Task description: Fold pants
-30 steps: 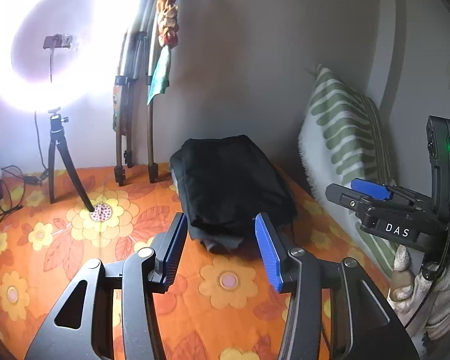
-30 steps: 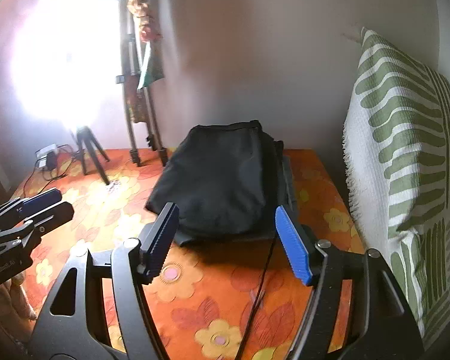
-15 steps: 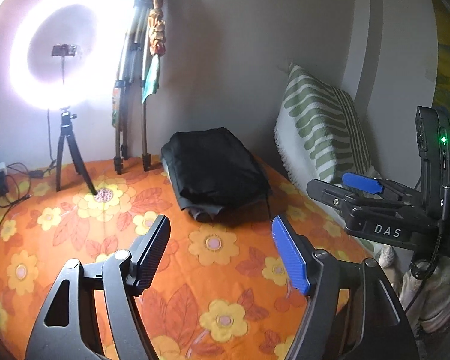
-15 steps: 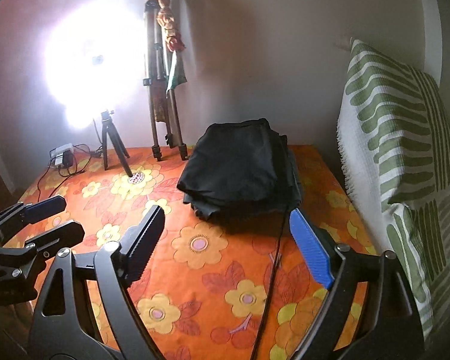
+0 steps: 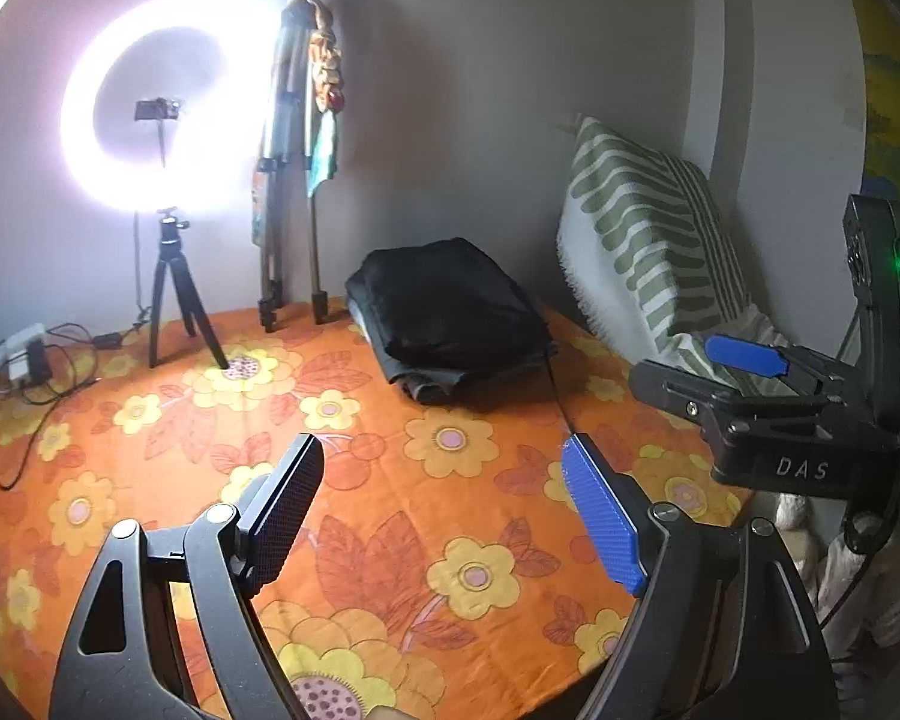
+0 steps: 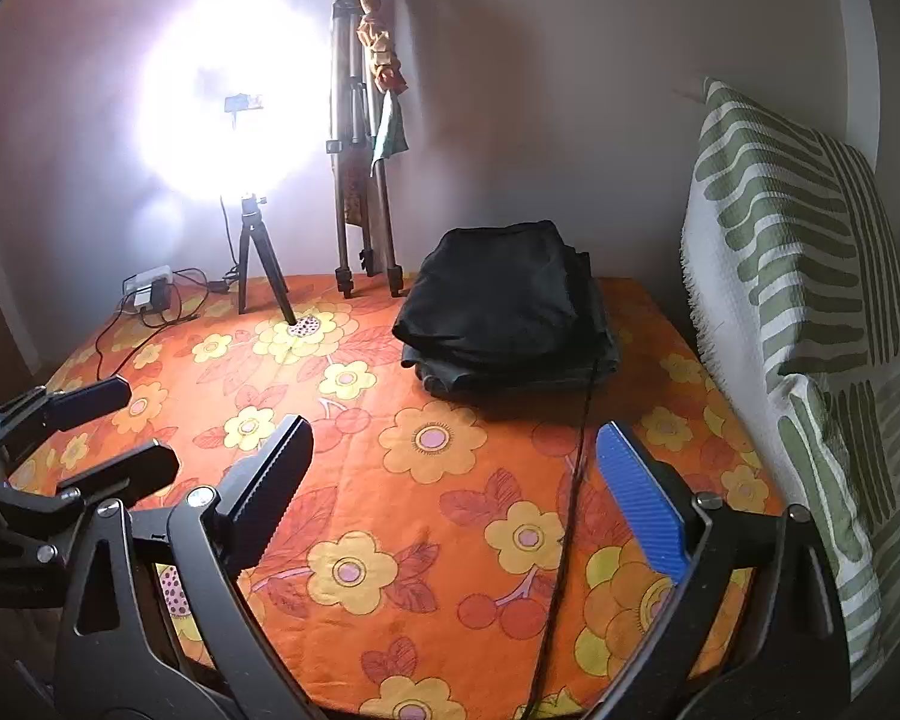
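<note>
- The pants (image 5: 450, 312) lie as a compact black bundle at twelve o'clock on the flowered cloth (image 5: 390, 480), near the wall; folding looks finished.
- Left gripper (image 5: 444, 504) is released, jaws wide and empty, well apart from the bundle.
- Right gripper (image 6: 450, 480) is likewise spread, holding nothing, probably clear so the stack stays undisturbed.

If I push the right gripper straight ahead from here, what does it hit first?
Probably the folded black pants. The right gripper is open and empty above the floral cloth, aimed at the pile's near edge. A thin black cable hangs nearer, but its depth is unclear.
</note>
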### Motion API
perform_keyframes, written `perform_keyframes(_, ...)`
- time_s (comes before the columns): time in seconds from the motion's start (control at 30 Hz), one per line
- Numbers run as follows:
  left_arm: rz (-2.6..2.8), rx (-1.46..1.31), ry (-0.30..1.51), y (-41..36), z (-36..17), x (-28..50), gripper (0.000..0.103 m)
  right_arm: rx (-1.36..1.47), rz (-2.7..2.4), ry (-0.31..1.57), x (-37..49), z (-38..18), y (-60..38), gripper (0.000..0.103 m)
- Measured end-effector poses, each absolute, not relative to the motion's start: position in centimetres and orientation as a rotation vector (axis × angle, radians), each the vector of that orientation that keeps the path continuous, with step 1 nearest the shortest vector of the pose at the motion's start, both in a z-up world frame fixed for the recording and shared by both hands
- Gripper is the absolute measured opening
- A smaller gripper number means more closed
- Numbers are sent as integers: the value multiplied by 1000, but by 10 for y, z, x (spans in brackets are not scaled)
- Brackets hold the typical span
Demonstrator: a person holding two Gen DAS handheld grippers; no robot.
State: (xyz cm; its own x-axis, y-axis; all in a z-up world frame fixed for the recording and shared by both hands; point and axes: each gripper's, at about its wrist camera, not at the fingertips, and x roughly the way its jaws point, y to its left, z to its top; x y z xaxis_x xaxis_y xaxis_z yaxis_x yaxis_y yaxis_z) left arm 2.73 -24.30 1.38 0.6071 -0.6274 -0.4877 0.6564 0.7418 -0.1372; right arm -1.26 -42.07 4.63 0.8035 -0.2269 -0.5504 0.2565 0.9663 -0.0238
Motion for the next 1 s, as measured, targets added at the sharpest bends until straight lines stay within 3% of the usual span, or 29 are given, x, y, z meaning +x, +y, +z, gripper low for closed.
perform_keyframes(0.1,-720,54,545,-237,13,26,82,61,-257,569,-18,42,-418,103)
perform_keyframes(0.47,-597,93,605,-229,-2,27,82,-4,-259,615,-16,16,-407,103)
perform_keyframes(1.0,-599,119,619,-234,-5,15,82,28,-286,597,-22,20,-415,103)
